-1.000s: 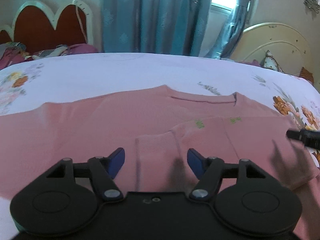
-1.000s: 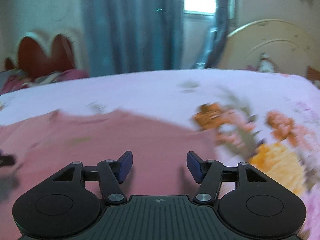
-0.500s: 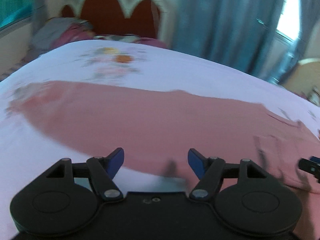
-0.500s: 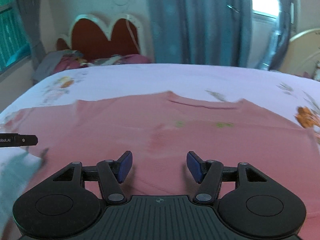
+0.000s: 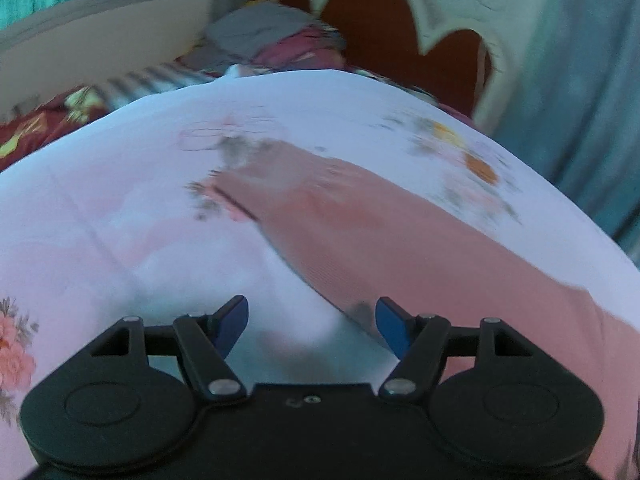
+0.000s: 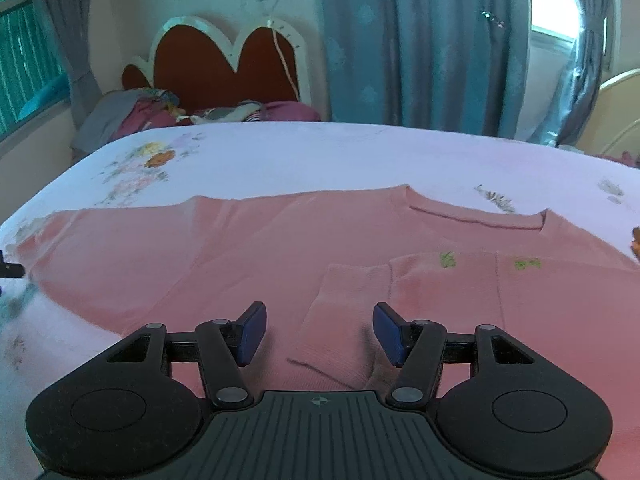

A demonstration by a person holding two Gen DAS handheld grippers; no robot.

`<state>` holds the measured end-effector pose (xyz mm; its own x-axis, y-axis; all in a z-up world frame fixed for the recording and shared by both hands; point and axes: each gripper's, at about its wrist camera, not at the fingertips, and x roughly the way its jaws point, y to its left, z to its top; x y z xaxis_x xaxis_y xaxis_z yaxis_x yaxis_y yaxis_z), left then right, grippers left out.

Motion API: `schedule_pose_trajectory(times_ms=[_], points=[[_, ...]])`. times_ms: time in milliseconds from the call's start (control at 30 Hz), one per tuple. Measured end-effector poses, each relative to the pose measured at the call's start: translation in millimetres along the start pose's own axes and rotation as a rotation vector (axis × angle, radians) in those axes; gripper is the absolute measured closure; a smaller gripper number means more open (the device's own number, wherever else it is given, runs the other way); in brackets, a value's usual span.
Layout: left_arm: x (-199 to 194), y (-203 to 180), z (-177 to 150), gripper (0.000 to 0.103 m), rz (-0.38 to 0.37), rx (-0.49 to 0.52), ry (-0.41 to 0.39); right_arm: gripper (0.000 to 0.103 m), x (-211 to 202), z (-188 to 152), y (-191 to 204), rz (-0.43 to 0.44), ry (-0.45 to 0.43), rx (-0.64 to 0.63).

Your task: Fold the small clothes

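A pink long-sleeved sweater (image 6: pixel 320 248) lies flat on the bed, neckline at the far right, its right sleeve folded across the chest. Its left sleeve (image 5: pixel 360 224) stretches out over the sheet, cuff towards the far left. My left gripper (image 5: pixel 312 320) is open and empty, low over the sheet at the near edge of that sleeve. My right gripper (image 6: pixel 318 332) is open and empty above the cuff of the folded sleeve (image 6: pixel 340 312). A tip of the left gripper shows at the left edge of the right wrist view (image 6: pixel 10 268).
The bed has a white flowered sheet (image 6: pixel 280 160). A red scalloped headboard (image 6: pixel 224 64) with piled bedding (image 6: pixel 152 116) stands beyond it. Blue curtains (image 6: pixel 420 40) hang behind, and a cream headboard (image 6: pixel 616 112) is at the far right.
My left gripper has swung left from the sweater's chest to the outstretched left sleeve. My right gripper has moved left from the sweater's right edge to above the folded sleeve. Both stayed open.
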<state>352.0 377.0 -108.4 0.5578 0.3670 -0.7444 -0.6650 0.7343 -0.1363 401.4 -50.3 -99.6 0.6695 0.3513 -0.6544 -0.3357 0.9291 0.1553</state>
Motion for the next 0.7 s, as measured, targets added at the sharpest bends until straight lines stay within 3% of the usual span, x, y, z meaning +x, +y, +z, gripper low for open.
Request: schedule_pose_trajectory(times_ms=[133,233,400,467,633,700], points=[[19,15,12,0.036,-0.029,-0.091,0.015,0.043,7,-2,-5,-0.038,0.023,0.014],[29,16,18,0.04,-0.042,-0.098,-0.017,0.043,5,-1,-9,-0.065,0.0,0.035],[39,17,24,0.091,-0.047,-0.125,-0.059,0.044,19,-9,-11,-0.112,0.041,0.03],[37,16,23,0.097,-0.051,-0.129,-0.073,0.044,32,-15,-15,-0.11,0.103,0.043],[11,-7,25,0.098,-0.112,-0.058,-0.141,0.044,22,-11,-20,-0.108,0.049,0.065],[-5,-21,27,0.098,-0.165,-0.034,-0.165,0.043,31,-16,-22,-0.117,0.105,0.045]])
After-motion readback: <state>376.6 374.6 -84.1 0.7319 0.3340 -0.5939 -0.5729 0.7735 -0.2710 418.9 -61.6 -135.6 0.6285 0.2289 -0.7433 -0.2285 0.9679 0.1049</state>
